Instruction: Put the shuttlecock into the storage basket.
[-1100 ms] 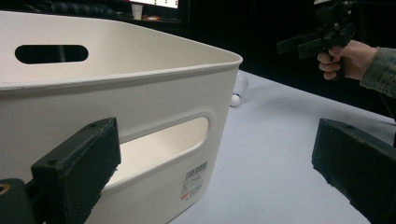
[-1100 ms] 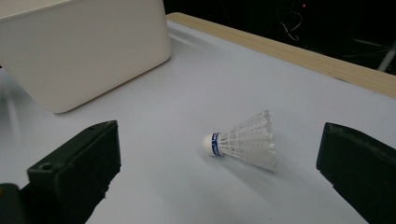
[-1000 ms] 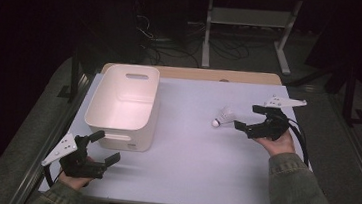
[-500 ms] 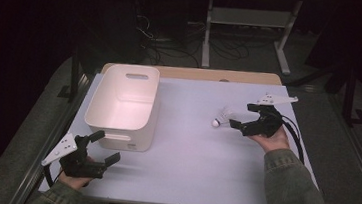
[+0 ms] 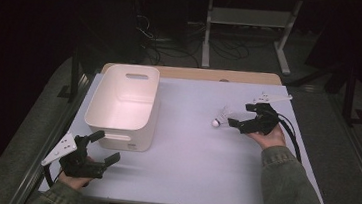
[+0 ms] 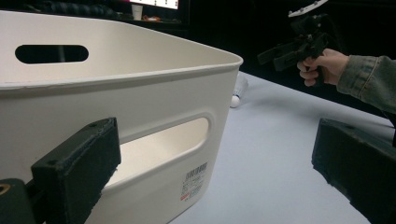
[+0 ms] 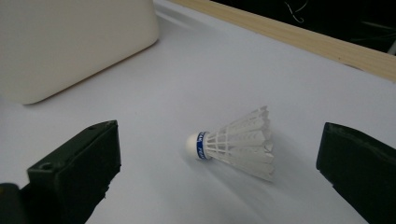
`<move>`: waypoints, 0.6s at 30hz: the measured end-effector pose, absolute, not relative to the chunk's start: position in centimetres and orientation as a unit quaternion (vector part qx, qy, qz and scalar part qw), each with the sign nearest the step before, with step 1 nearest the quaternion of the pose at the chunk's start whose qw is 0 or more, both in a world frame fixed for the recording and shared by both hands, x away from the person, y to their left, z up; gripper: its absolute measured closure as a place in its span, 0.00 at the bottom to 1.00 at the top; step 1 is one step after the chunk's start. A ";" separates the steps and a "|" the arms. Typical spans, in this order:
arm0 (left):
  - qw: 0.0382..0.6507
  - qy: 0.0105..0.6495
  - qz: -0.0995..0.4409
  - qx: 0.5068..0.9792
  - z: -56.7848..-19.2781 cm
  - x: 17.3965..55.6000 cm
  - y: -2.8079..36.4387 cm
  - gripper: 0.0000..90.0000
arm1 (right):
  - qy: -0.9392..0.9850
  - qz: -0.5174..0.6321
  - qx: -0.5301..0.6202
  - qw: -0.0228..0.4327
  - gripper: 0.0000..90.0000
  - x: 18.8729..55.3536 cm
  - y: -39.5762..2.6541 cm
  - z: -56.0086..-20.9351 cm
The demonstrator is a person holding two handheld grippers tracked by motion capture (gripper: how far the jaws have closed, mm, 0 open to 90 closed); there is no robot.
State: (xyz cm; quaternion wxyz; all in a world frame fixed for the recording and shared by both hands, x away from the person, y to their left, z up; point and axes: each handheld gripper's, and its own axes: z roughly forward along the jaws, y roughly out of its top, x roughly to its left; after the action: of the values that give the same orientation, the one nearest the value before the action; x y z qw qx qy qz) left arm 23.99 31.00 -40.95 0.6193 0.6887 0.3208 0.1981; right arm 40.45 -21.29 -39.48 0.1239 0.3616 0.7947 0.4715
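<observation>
The right gripper [image 5: 237, 122] is held low over the right side of the table, its jaws wide apart and pointing to the left. The right hand [image 5: 266, 135] grips it from behind, the sleeve coming from below. The left gripper [image 5: 102, 147] rests at the near left corner, jaws also spread wide.

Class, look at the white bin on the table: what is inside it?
The white bin looks empty in the high view: bare floor and inner walls. Its near wall hides a strip of floor just behind it. The shuttlecock lies outside on the table, before the open right gripper.
</observation>
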 end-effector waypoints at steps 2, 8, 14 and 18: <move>0.620 0.321 0.198 0.688 -41.0 24.0 31.0 0.01 | 0.795 0.468 0.364 0.124 0.00 40.7 -21.4 -39.7; 0.621 0.321 0.197 0.688 -41.0 24.0 31.0 0.01 | 0.793 0.459 0.383 0.116 0.03 41.5 -21.9 -40.4; 0.621 0.322 0.196 0.687 -41.0 24.0 31.0 0.01 | 0.792 0.460 0.387 0.104 0.13 42.1 -22.3 -41.0; 0.624 0.324 0.193 0.684 -41.0 24.0 31.0 0.01 | 0.795 0.457 0.389 0.084 0.22 42.6 -22.6 -41.4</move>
State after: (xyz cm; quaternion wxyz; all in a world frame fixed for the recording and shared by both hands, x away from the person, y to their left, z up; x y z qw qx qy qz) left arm 24.00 31.03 -40.98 0.6238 0.6845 0.3242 0.1932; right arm 42.56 -22.63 -41.44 0.0844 0.3888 0.7953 0.4573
